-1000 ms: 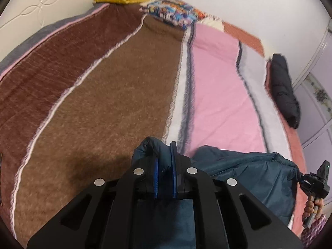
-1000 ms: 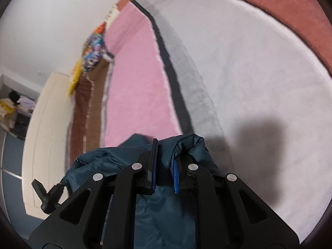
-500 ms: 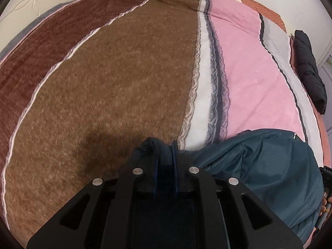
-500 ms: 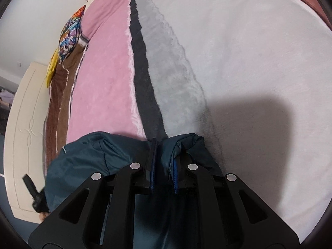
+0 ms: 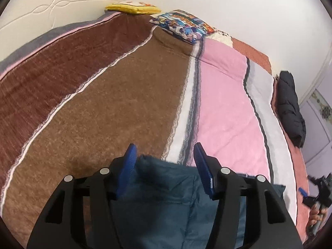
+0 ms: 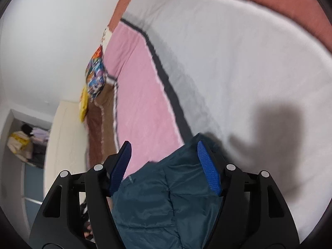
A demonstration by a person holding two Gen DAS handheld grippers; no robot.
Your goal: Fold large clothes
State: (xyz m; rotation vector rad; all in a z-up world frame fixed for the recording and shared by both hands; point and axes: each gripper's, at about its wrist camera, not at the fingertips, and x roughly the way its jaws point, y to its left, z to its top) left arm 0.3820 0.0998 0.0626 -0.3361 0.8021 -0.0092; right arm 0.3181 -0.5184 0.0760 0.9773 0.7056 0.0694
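The dark teal quilted jacket lay on the striped blanket, its edge across the brown and pink bands.

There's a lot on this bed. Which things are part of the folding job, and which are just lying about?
Part of the job:
teal jacket
left gripper, open
right gripper, open

Just lying about:
black jacket at the bed's edge
yellow pillow
cartoon-print pillow
striped blanket

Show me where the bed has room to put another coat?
The wide brown stripe is bare from the teal jacket up to the pillows. The pink stripe is bare too. The right edge is crowded by a black coat.
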